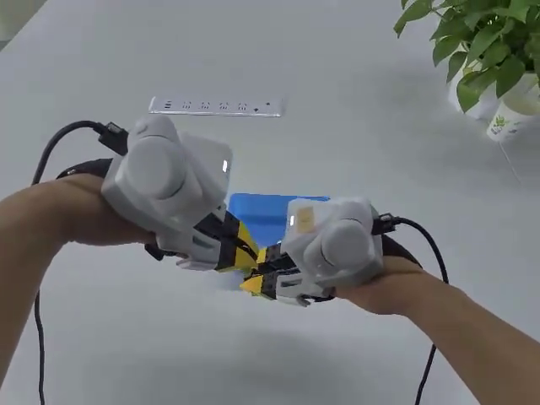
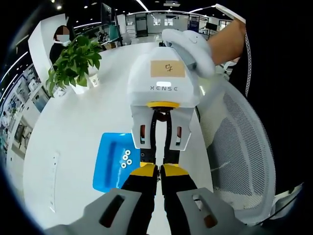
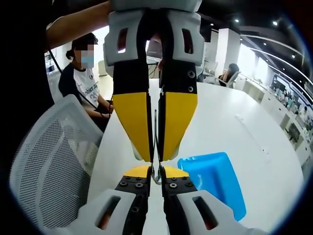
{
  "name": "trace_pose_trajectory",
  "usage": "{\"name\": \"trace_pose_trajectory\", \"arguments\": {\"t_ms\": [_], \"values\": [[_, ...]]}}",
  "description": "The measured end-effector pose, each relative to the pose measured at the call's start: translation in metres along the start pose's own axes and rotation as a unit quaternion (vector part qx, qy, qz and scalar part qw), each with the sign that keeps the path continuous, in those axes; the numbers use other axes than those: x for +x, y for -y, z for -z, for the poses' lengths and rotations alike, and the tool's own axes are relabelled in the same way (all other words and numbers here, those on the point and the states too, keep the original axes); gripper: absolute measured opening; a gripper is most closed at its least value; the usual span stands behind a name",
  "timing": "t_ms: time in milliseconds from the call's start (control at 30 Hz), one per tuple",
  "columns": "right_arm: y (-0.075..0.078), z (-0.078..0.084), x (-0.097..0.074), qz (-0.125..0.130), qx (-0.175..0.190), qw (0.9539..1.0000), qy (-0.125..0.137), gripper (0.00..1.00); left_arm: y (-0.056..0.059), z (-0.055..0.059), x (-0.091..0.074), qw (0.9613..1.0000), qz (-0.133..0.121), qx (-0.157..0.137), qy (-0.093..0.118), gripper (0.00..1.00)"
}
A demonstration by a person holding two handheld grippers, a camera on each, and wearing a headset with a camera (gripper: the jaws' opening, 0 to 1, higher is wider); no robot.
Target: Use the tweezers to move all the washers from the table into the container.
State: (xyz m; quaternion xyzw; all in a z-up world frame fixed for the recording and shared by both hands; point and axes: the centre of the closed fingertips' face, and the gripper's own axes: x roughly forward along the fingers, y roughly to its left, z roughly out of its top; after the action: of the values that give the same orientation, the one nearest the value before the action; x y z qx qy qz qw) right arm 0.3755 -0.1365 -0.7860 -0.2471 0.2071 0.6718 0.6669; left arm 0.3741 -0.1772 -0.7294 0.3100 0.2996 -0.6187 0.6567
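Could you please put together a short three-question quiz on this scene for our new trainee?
1. True or false: some washers already lie in the blue container.
2. Multiple choice: what sits between the nearly closed jaws of the left gripper and right gripper, which meet tip to tip? A) a washer B) the thin metal tweezers C) a cable
3. Short answer: what stands on the table at the upper right of the head view?
Key: 1 true; 2 B; 3 a potted plant.
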Motion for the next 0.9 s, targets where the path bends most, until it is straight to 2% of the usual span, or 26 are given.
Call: {"name": "trace_pose_trajectory", "arguments": {"t_ms": [200,500,767,900], "values": [[0.014,-0.004,-0.005,0.011,-0.005,0.9999,0.001,0.1,-0.012,-0.007,-0.003,0.9999,-0.005,0.012,0.0,0.07],[0.037,-0.002,-0.009,0.023,-0.006,0.9997,-0.002,0.1,-0.034,-0.011,-0.001,0.9997,-0.007,0.022,0.002,0.07],[0.056,0.004,-0.007,0.026,0.0,0.9996,-0.004,0.1,-0.052,-0.009,0.004,0.9997,-0.009,0.023,0.006,0.07],[0.062,0.01,-0.002,0.022,0.007,0.9997,-0.006,0.1,-0.059,-0.004,0.01,0.9997,-0.01,0.021,0.003,0.07]]}}
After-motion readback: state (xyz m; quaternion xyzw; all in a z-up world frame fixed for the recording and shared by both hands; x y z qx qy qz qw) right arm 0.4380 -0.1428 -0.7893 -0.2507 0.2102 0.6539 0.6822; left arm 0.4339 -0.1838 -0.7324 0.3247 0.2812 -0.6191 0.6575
